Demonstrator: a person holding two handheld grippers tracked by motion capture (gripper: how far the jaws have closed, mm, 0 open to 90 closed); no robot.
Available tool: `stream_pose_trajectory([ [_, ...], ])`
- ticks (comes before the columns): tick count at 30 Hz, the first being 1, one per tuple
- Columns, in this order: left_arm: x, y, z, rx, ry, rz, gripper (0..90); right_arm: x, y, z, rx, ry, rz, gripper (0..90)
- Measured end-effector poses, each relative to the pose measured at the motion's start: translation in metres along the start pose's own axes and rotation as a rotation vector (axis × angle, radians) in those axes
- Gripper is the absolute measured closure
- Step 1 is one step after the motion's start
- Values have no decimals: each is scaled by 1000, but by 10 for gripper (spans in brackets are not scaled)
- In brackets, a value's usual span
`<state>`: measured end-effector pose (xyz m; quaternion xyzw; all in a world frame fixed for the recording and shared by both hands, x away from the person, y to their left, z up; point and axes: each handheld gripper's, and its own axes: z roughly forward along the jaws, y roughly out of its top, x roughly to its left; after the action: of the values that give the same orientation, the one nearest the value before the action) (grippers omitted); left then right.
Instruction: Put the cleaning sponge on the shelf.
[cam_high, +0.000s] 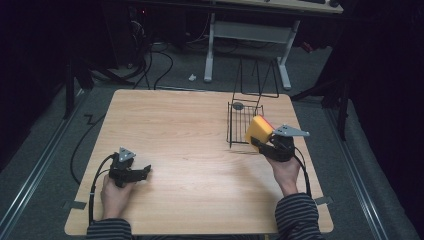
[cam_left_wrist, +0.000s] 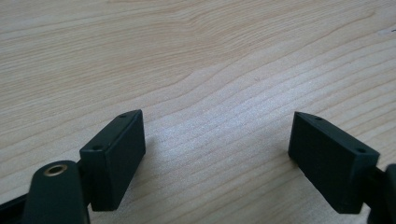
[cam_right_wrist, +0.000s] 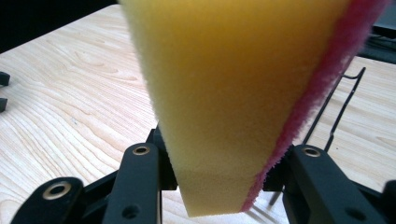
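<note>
Sponge (cam_high: 259, 129), yellow with pink scouring face, clamped in right gripper (cam_high: 263, 142) jaws beside wire rack (cam_high: 243, 121); left gripper (cam_left_wrist: 217, 156) jaws wide apart, empty, over surface (cam_high: 190, 150).

Both sleeves (cam_high: 299, 216) are dark with thin pale stripes, cuffed at the wrists near six o'clock. Each gripper, left (cam_high: 142, 171) and right (cam_high: 256, 141), is black with blocky jaws, brass-ringed screw holes and a grey three-cornered plate (cam_high: 291, 131) on top. A black cable (cam_high: 94, 192) trails from each toward six o'clock.
</note>
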<state>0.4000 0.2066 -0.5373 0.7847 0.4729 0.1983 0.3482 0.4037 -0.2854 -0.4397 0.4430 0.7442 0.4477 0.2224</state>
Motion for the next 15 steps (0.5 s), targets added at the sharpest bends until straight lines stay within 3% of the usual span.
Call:
stream_pose_trajectory([
  [6,0,0,0,0,0,0,193,-6,-1,7,-18,-29,34,610],
  [10,0,0,0,0,0,0,193,-6,-1,10,-29,-66,8,610],
  [15,0,0,0,0,0,0,193,-9,5,15,-9,-62,27,609],
])
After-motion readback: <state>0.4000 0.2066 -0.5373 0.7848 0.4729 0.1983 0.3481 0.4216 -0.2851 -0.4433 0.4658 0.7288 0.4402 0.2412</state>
